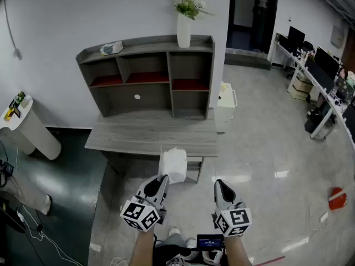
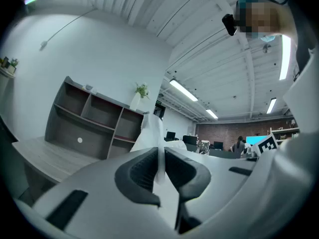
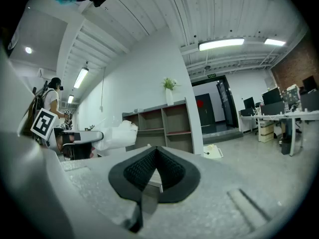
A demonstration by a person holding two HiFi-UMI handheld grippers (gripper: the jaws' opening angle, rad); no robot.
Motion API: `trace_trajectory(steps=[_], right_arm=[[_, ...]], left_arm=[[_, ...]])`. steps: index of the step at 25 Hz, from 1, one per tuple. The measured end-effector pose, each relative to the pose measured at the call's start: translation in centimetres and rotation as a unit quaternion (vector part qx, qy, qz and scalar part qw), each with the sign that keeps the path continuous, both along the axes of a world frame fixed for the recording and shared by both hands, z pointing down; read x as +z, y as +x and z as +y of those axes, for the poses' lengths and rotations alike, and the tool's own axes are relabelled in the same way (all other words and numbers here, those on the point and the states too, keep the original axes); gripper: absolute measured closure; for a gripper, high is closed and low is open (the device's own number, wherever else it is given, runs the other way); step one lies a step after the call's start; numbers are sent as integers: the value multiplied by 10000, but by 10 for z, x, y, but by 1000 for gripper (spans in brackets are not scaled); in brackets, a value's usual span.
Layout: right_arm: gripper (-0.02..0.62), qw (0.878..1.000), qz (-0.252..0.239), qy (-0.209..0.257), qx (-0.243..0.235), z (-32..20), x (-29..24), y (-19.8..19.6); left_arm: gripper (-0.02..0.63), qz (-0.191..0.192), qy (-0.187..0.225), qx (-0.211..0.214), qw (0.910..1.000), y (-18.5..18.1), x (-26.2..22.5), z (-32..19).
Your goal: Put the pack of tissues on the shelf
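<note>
The pack of tissues [image 1: 173,164] is white and soft, and my left gripper [image 1: 159,186] is shut on its near edge, holding it in the air just before the grey desk [image 1: 155,136]. In the left gripper view a thin flap of the pack [image 2: 153,133] is pinched between the dark pads [image 2: 142,171]. The grey shelf unit [image 1: 150,76] stands on the desk against the wall. My right gripper [image 1: 221,186] hangs beside the left one, shut on nothing. Its view shows the pack [image 3: 117,135] at the left and the shelf [image 3: 162,126] beyond.
A white vase with flowers [image 1: 183,29] and a small greenish item [image 1: 112,48] sit on top of the shelf. A white low cabinet [image 1: 226,107] stands right of the desk, a white rounded stand [image 1: 30,129] at the left. A red thing [image 1: 336,198] lies on the floor.
</note>
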State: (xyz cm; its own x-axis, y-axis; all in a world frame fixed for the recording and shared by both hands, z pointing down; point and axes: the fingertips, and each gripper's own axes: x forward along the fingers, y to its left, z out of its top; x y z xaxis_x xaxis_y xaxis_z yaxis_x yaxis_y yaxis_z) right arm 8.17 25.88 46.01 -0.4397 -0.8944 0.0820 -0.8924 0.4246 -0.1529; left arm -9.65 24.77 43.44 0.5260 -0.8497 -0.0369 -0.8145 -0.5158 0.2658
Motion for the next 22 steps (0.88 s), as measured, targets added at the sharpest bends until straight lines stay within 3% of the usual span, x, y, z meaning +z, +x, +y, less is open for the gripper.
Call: trace_trajectory(steps=[10, 15, 22], right_arm=[[591, 10000, 3, 14, -3, 41, -3, 3], [591, 9989, 323, 193, -273, 45, -7, -9], [591, 9993, 159, 235, -234, 32, -11, -5]], left_arm=[[572, -17, 89, -21, 10000, 1, -11, 45], [572, 46, 119, -86, 9999, -3, -15, 48], [572, 50, 265, -86, 9996, -1, -23, 37]])
